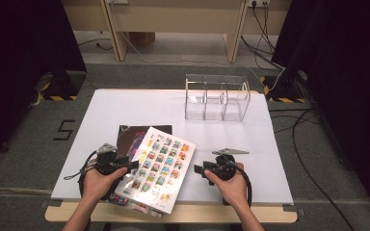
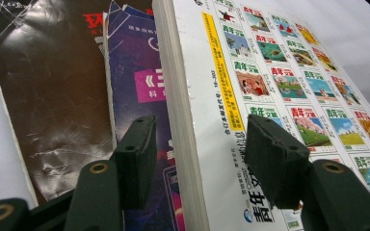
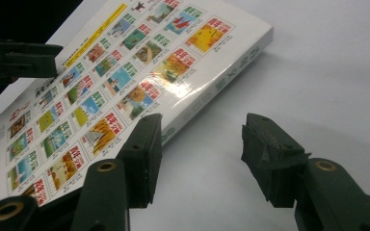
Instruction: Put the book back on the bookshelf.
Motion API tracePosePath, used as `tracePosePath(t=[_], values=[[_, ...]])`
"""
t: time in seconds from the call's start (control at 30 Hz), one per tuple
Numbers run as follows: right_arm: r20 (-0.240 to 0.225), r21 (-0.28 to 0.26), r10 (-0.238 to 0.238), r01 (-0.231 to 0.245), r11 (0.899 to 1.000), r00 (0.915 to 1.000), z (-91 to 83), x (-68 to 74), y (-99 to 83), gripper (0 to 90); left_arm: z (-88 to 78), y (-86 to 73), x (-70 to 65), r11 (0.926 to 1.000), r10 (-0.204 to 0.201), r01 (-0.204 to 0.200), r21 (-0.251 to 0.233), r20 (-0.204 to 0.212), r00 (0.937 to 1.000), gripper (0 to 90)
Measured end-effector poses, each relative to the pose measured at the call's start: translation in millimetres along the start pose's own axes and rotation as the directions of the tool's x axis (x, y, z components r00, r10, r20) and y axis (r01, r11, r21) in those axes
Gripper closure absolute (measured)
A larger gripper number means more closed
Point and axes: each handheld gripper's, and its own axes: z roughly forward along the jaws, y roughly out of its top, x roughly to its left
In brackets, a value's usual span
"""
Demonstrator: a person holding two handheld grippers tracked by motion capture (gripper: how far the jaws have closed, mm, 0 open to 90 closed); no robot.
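A thick white book [image 1: 161, 163] with a grid of small colourful pictures on its cover lies on top of a purple magazine [image 2: 139, 72] and a dark glossy magazine [image 1: 132, 132] at the table's front left. My left gripper [image 1: 134, 165] is at the book's left edge. In the left gripper view the left gripper [image 2: 200, 139] is open, with the white book [image 2: 279, 82] between its jaws: one beside the page edge, one over the cover. My right gripper [image 1: 197, 169] is just right of the book. Seen up close, the right gripper [image 3: 202, 139] is open and empty over bare table, near the white book [image 3: 125, 77].
A clear acrylic organizer [image 1: 216, 98] with three compartments stands at the back right of the white table [image 1: 135, 103]. Cables run across the floor to the right. Dark curtains flank both sides.
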Motion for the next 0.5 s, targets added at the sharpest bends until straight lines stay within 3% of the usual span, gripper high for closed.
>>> tracePosePath(t=[0.23, 0.5], values=[[-0.024, 0.031, 0.027, -0.026, 0.999, 0.9994, 10.4, 9.7, 2.6, 46.8, 0.0, 4.4, 1.0, 1.0, 0.006, -0.006, 0.003, -0.03, 0.9995, 44.2], [-0.066, 0.073, 0.042, -0.037, 0.997, 0.997, 22.3, 20.5, 3.5, 46.8, 5.2, 6.0, 2.8, 0.9993, -0.009, 0.01, 0.035, -0.001, 1.0, 41.8]])
